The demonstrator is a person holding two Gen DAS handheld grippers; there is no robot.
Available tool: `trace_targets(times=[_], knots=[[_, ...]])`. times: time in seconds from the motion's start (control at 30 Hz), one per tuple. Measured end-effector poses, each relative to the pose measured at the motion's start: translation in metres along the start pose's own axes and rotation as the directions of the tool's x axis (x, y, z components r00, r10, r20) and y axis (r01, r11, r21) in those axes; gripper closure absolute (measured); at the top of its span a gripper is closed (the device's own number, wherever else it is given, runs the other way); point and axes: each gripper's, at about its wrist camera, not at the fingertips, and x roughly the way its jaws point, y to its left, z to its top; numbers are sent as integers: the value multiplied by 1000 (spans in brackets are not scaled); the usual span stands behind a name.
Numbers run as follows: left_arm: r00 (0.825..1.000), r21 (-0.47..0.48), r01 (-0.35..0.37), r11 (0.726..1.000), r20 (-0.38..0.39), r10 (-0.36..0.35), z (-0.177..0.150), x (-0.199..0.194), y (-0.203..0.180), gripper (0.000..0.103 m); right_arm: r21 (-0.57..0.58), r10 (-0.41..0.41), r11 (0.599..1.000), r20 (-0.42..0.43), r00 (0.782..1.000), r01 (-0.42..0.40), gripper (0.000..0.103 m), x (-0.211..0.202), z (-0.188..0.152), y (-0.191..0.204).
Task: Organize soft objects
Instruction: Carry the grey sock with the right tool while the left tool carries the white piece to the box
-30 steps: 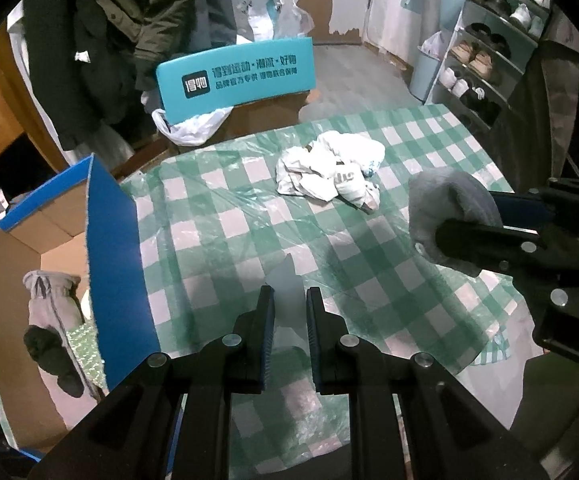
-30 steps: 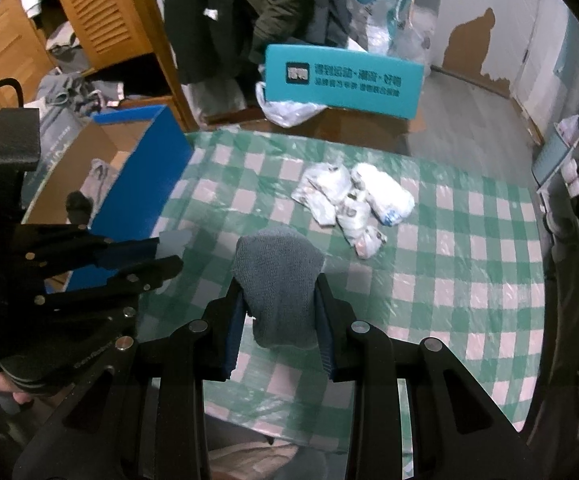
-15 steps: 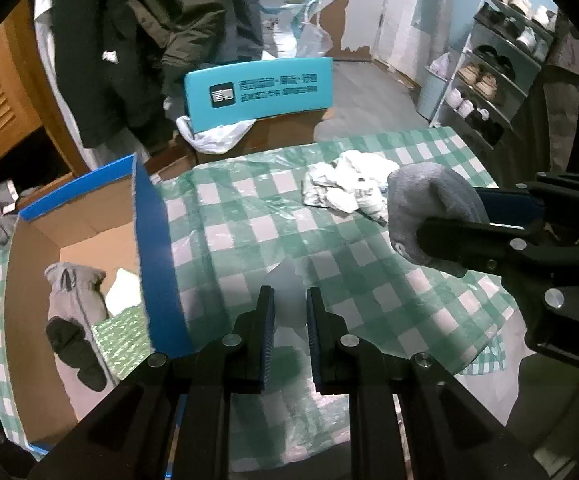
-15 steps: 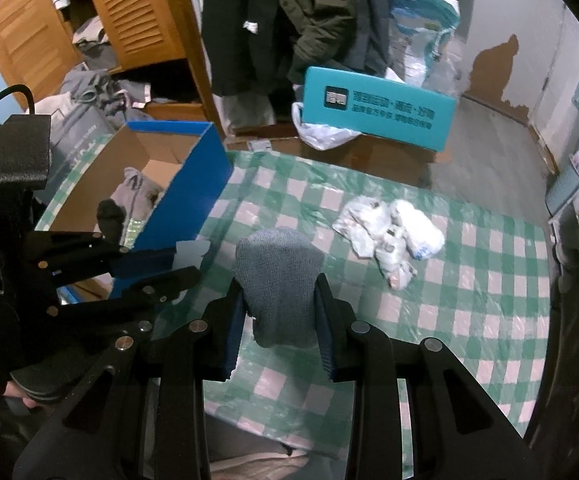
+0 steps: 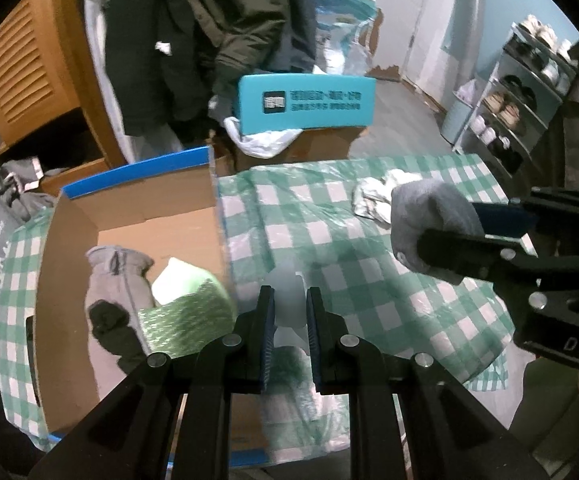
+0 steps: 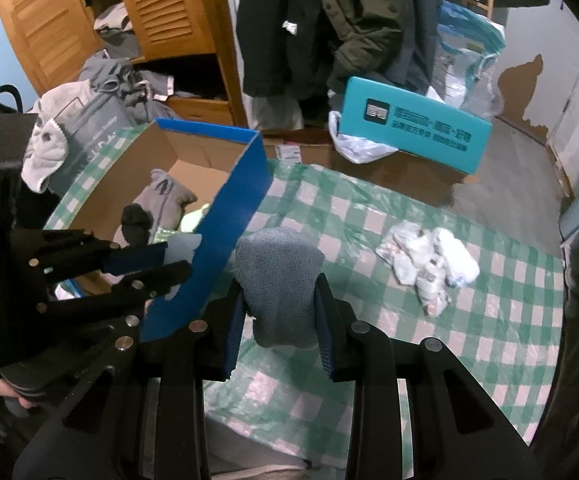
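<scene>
Both grippers have swung left toward the cardboard box (image 5: 129, 220) since a second ago. My right gripper (image 6: 279, 308) squeezes a gray knit sock (image 6: 279, 276) above the checkered tablecloth (image 6: 489, 320), ready to drop in. My left gripper (image 5: 288, 312) pinches a pale translucent scrap (image 5: 287, 300) by the box wall, beside the gloves (image 5: 115, 276).

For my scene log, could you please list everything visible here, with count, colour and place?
Grey knit item: one, grey, in the right gripper.
White piece: one, pale, in the left gripper.
Cardboard box: one, blue outside, left on the table.
Glove: one, grey and black, inside the box.
White bundles: one pile, white, on the tablecloth.
Tablecloth: one, green-white check, over the table.
Teal box: one, behind the table.
Left gripper: black, shut.
Right gripper: black, shut.
</scene>
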Motion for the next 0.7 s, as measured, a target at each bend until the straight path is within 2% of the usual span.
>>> trace_targets(times=[0.33, 0.7], knots=[[999, -64, -20, 998, 27, 22, -5, -13, 43, 87, -41, 31, 999, -10, 999, -32, 73, 16, 19, 32], [999, -126, -48, 991, 14, 50, -13, -11, 82, 87, -76, 58, 995, -33, 998, -60, 72, 39, 40, 64]])
